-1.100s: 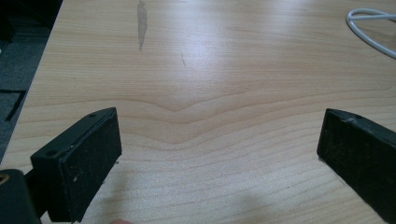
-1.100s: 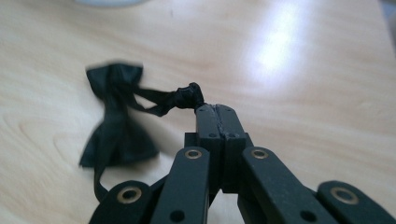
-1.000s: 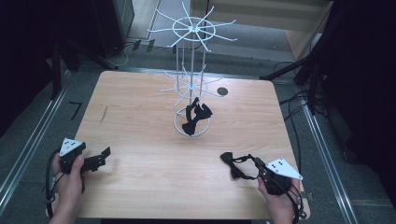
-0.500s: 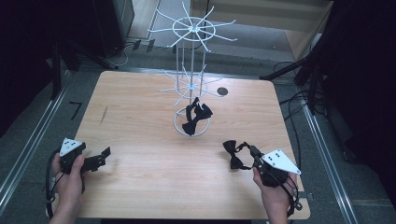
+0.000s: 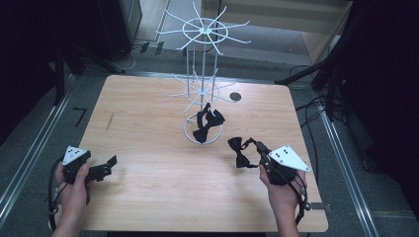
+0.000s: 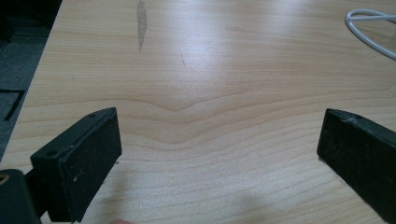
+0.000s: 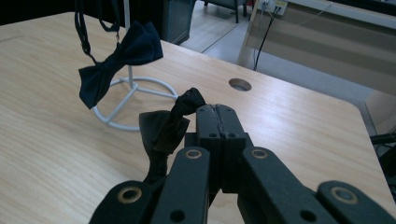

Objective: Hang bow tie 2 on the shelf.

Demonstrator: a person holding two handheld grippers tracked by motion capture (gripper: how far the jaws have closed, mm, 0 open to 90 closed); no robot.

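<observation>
My right gripper (image 5: 259,148) is shut on a black bow tie (image 5: 239,151), lifted above the table's right front. In the right gripper view the jaws (image 7: 218,115) press together on the tie's band, and the bow (image 7: 162,130) droops to their left. A second dark bow tie (image 5: 207,123) hangs low on the white wire rack (image 5: 201,84) at the table's middle back; it also hangs ahead in the right gripper view (image 7: 120,59). My left gripper (image 5: 107,167) rests at the left front, jaws (image 6: 219,126) wide open over bare wood.
The wooden table (image 5: 148,123) has a round hole (image 5: 235,97) behind the rack on the right. The rack's ring base (image 7: 135,95) stands on the table just ahead of my right gripper. A white wire curve (image 6: 373,28) lies far right in the left gripper view.
My right gripper has risen and moved toward the rack, carrying the bow tie up off the table. The left gripper has stayed where it was.
</observation>
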